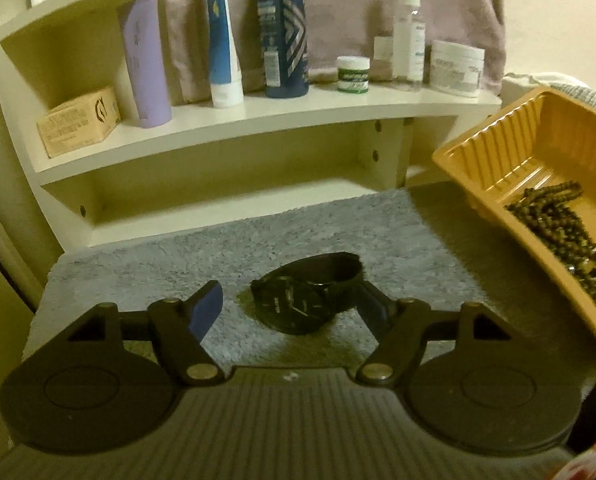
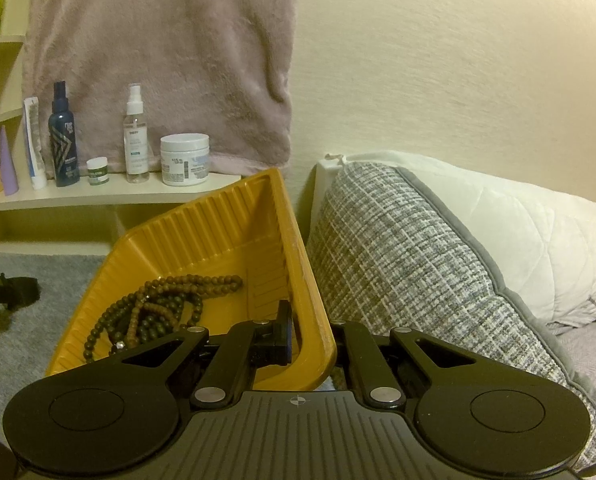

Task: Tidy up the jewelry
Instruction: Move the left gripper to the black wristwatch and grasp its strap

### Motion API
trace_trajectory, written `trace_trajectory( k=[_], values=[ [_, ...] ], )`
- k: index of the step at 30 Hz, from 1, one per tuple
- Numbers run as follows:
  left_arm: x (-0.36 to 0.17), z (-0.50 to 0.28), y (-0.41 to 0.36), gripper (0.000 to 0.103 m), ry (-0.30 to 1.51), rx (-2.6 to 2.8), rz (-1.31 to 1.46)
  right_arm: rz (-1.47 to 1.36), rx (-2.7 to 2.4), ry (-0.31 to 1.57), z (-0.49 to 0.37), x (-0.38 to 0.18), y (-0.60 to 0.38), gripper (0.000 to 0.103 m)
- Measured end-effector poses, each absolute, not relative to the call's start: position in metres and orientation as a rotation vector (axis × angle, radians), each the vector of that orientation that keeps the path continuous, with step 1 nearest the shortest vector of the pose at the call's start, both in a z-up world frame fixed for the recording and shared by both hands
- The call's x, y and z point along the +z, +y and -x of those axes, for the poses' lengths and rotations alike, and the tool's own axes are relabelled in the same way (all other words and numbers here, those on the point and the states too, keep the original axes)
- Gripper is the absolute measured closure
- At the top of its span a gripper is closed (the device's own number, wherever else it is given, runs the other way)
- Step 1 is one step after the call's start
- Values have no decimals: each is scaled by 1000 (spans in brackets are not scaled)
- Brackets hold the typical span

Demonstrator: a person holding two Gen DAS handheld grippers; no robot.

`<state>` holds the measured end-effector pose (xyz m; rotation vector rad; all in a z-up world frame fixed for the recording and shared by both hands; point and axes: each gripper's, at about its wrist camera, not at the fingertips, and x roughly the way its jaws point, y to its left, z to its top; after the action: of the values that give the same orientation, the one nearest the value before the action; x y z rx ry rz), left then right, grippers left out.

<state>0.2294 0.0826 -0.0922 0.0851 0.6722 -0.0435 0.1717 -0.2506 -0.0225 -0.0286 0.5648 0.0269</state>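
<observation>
The left gripper (image 1: 290,312), jaws spread wide, faces the watch (image 1: 310,296) lying on the mat (image 1: 138,264) at twelve o'clock, between its fingers, band axis running toward two o'clock. The right gripper (image 2: 310,344) pinches the tray (image 2: 226,220) rim; beads (image 2: 158,304) lie inside.

watch (image 1: 308,300): black, strap and face both
tray (image 2: 202,224): mustard yellow, with ribbed walls
beads (image 2: 154,308): dark brown, some lighter brown
mat (image 1: 298,224): grey, fluffy
shelf (image 1: 258,114): cream white
tall bottle (image 1: 284,32): dark blue with silver chevron pattern
tube (image 1: 148,60): lilac
towel (image 2: 158,60): dusty pink
cushion (image 2: 398,264): grey and white woven check
gripper pads (image 1: 206,310): blue
</observation>
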Motion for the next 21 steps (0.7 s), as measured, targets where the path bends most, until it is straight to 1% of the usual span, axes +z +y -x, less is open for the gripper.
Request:
trace_trajectory(
  k=[5, 9, 11, 14, 15, 16, 17, 21],
  values=[
    [-104, -239, 87, 30, 697, -85, -62, 29, 23, 570, -173, -23, -251, 97],
    [-109, -242, 85, 31, 694, -108, -61, 31, 23, 572, -173, -24, -251, 97],
    [-110, -243, 84, 37, 696, -122, -47, 33, 22, 572, -173, -24, -251, 97],
    [-109, -243, 82, 41, 694, -118, -42, 34, 22, 572, -173, -24, -251, 97],
    [-109, -242, 82, 45, 692, -117, -43, 34, 22, 573, -174, -24, -250, 97],
    [-109, -241, 82, 55, 690, -116, -44, 33, 22, 573, -174, -24, -251, 96],
    [-110, -239, 82, 60, 693, -121, -47, 33, 22, 573, -174, -24, -251, 96],
    [-108, -235, 79, 62, 692, -116, -59, 34, 23, 573, -174, -24, -251, 96]
  ],
)
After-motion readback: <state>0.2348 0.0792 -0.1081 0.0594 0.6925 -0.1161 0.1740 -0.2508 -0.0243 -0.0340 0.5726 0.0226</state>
